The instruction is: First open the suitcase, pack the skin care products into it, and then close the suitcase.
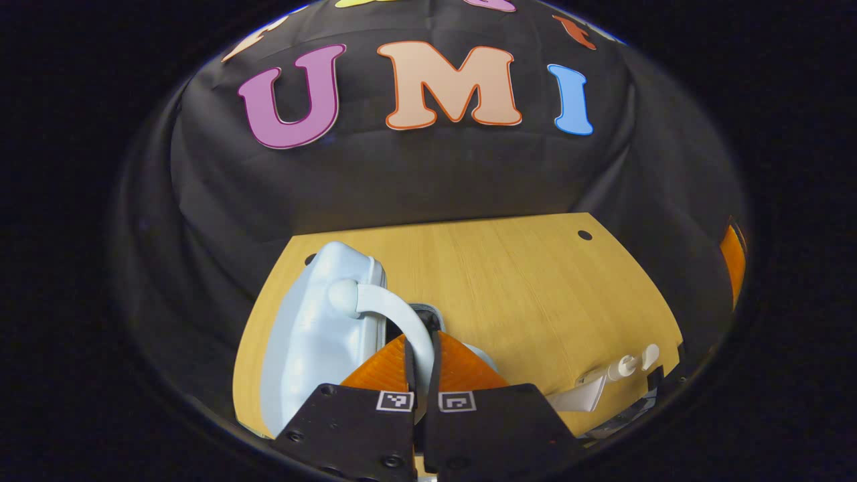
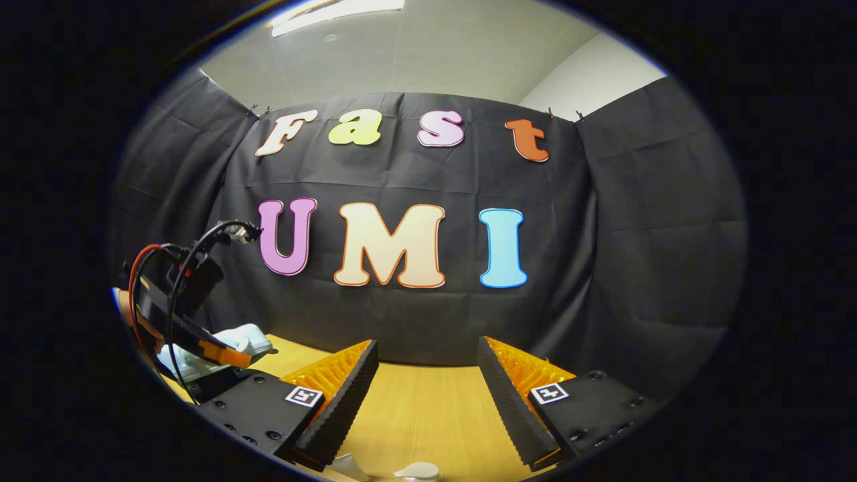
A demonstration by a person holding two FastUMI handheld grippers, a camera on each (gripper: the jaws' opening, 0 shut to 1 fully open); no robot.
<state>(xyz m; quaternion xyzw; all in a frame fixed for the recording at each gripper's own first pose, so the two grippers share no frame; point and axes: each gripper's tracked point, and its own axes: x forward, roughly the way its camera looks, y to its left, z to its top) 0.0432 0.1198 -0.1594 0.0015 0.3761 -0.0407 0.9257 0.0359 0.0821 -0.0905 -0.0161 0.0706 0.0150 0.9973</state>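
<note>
On the wooden table, left of centre, sits the pale blue suitcase, lid down. L gripper is right at it, fingers nearly pressed together around its curved white handle. White skin care bottles lie right of suitcase. R gripper, right of suitcase, has fingers spread wide, holding nothing.
</note>
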